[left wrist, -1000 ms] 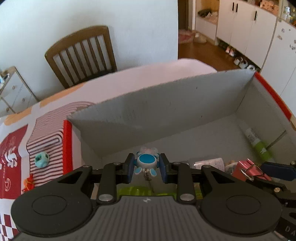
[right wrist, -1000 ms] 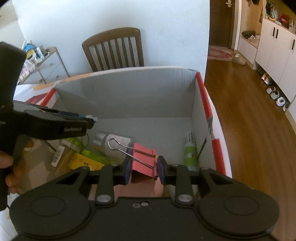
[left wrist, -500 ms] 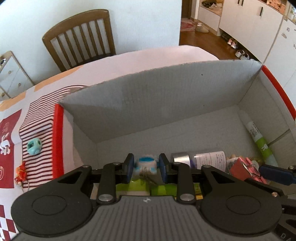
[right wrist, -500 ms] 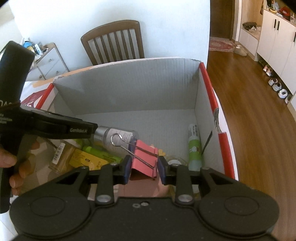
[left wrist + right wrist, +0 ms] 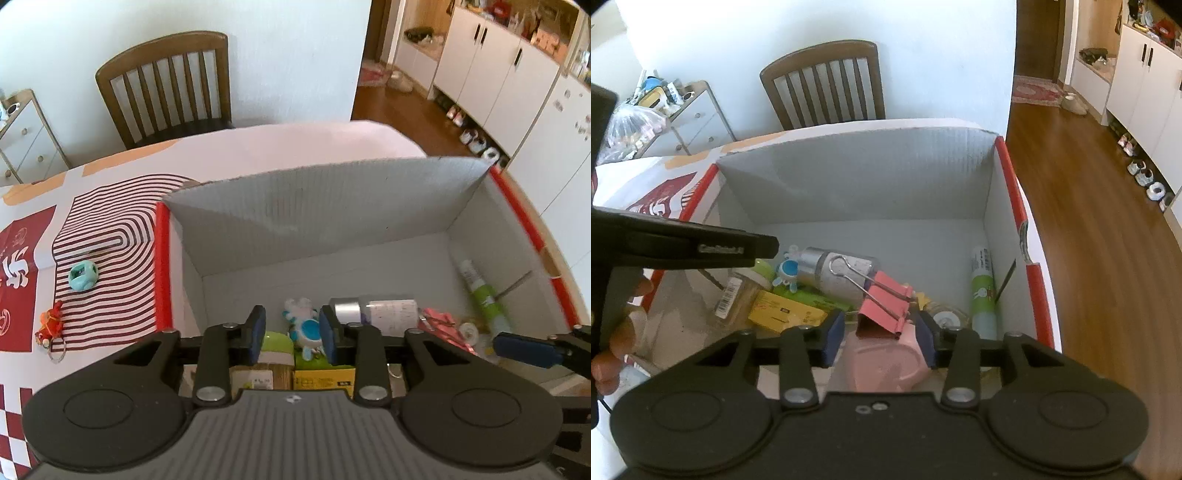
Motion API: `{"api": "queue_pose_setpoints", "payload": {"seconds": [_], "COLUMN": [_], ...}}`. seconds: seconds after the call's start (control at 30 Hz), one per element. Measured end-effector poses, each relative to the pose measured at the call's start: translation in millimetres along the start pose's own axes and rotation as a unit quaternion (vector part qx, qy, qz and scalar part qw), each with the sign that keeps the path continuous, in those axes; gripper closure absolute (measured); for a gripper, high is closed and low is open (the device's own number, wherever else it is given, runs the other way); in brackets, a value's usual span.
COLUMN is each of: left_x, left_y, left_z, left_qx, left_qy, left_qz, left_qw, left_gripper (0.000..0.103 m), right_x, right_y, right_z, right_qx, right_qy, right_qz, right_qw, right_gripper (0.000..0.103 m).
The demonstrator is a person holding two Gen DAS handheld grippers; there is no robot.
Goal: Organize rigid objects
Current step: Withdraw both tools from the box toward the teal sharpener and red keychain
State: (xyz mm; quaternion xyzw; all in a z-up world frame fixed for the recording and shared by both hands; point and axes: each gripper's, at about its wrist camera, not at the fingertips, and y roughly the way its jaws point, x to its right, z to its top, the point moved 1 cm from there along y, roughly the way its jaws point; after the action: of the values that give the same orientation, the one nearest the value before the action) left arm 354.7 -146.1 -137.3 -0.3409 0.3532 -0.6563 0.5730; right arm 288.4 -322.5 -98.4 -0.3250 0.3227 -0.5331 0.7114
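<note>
Two freshly dropped items: one figurine [image 5: 304,325], one clip [image 5: 884,308].

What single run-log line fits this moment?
left gripper: just opened, toy released | right gripper: just opened, binder clip released | box

Left gripper [image 5: 291,334]: matte black body, ribbed grey top plate, two round recessed discs, silver screws on the linkage arms, blue pads. Right gripper [image 5: 881,338]: same build, smooth top. White lettering along the left gripper's black arm.
</note>
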Motion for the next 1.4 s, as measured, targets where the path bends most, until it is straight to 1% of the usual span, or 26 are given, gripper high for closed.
{"api": "queue_pose_setpoints", "payload": {"seconds": [0.03,0.07,0.1,0.2,0.33,0.67,0.7,0.77,0.93,1.03,1.07,1.1,1.13,1.33,1.37,1.4], "left_x": [-3,-6,-7,-8,-15,-31,-34,-39,-60,-76,-83,-89,-96,-140,-147,-154], "left_y": [-3,-10,-15,-29,-47,-97,-102,-112,-135,-149,-153,-157,-161,-179,-181,-182], "left_z": [0,-1,-2,-6,-10,-34,-37,-43,-59,-69,-73,-76,-80,-101,-105,-108], "left_qx": [0.004,0.012,0.019,0.034,0.050,0.097,0.102,0.113,0.130,0.140,0.143,0.146,0.150,0.161,0.163,0.164], "left_qy": [-0.004,-0.008,-0.010,-0.010,-0.014,0.005,0.007,0.009,0.008,0.008,0.006,0.004,0.002,-0.004,-0.005,-0.006], "left_qz": [-0.004,-0.008,-0.009,-0.010,-0.020,-0.032,-0.033,-0.034,-0.038,-0.036,-0.034,-0.034,-0.034,-0.029,-0.026,-0.022], "left_qw": [1.0000,0.9999,0.9997,0.9993,0.9985,0.9947,0.9942,0.9930,0.9908,0.9895,0.9891,0.9887,0.9880,0.9865,0.9863,0.9862], "left_gripper": [0.057,0.048,0.045,0.045,0.045,0.045,0.045,0.045,0.045,0.045,0.041,0.035,0.033,0.032,0.031,0.027], "right_x": [-1,-2,-2,-6,-12,-35,-38,-45,-68,-83,-88,-95,-101,-139,-145,-151], "right_y": [-3,-5,-8,-16,-26,-51,-53,-57,-69,-75,-76,-78,-79,-86,-87,-88], "right_z": [0,0,0,-1,-2,-6,-6,-6,-8,-11,-12,-13,-14,-18,-19,-20], "right_qx": [0.002,0.004,0.006,0.009,0.017,0.040,0.042,0.049,0.064,0.073,0.076,0.080,0.082,0.101,0.104,0.107], "right_qy": [-0.001,-0.002,-0.003,-0.003,-0.008,-0.015,-0.015,-0.013,-0.017,-0.021,-0.023,-0.027,-0.030,-0.048,-0.049,-0.050], "right_qz": [0.000,0.001,0.001,0.004,0.004,0.007,0.009,0.011,0.013,0.018,0.020,0.023,0.028,0.061,0.063,0.067], "right_qw": [1.000,1.000,1.000,1.000,1.000,0.999,0.999,0.999,0.998,0.997,0.997,0.996,0.996,0.992,0.991,0.991], "right_gripper": [0.058,0.057,0.056,0.053,0.049,0.039,0.038,0.033,0.029,0.023,0.020,0.019,0.017,0.006,0.004,0.004]}}
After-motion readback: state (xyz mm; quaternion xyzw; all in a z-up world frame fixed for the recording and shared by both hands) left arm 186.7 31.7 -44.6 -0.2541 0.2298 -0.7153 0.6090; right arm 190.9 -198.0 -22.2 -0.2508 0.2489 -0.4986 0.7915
